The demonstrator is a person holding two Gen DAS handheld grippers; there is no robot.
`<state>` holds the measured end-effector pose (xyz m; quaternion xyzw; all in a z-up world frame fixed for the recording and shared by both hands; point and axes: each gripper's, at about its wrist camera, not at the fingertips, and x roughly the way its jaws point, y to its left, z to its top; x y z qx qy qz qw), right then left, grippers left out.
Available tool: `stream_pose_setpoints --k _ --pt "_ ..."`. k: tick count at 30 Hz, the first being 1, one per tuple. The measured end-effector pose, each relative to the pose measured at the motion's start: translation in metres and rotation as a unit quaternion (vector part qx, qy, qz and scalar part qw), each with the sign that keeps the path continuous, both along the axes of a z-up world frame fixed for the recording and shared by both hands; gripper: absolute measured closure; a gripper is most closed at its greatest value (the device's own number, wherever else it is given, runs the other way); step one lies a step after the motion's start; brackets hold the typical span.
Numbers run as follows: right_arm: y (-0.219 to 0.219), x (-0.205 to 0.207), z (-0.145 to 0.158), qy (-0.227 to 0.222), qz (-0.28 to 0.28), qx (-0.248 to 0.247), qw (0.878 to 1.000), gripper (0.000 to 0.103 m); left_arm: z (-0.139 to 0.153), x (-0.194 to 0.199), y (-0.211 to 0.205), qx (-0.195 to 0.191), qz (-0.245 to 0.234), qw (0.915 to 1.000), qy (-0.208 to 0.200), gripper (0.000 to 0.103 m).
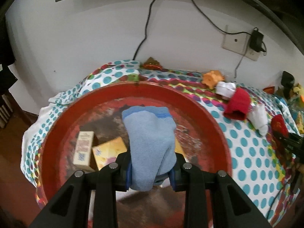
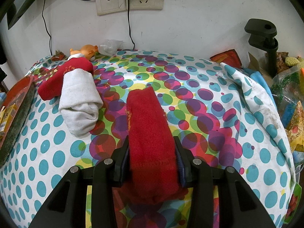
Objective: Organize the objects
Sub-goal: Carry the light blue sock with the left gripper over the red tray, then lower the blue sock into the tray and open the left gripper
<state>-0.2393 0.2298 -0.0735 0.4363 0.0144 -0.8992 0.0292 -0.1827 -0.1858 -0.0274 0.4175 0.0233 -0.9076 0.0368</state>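
My left gripper is shut on a light blue sock and holds it above a round red tray. In the tray lie a tall cream box and a yellow box. My right gripper is shut on a red sock, whose far end rests on the dotted cloth. To its left on the cloth lie a rolled white sock and another red sock under it. The same pair, red sock and white sock, shows in the left wrist view, right of the tray.
An orange toy and a crumpled clear bag sit by the wall. Cables hang from wall sockets. A black clamp and bags of snacks crowd the right edge. The tray's rim stands at the left.
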Motion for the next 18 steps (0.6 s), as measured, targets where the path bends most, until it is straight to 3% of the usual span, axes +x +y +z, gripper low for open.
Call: stream_pose_setpoints --k 11,18 --pt "0.0 0.0 -0.001 0.0 0.0 0.0 1.0 0.064 -0.013 -0.038 -0.028 -0.052 -0.001 0.9983 -0.026 0.072" --pt "0.0 0.0 -0.002 0.0 0.0 -0.001 1.0 0.064 -0.027 -0.061 -0.048 -0.042 0.023 0.9976 -0.05 0.072"
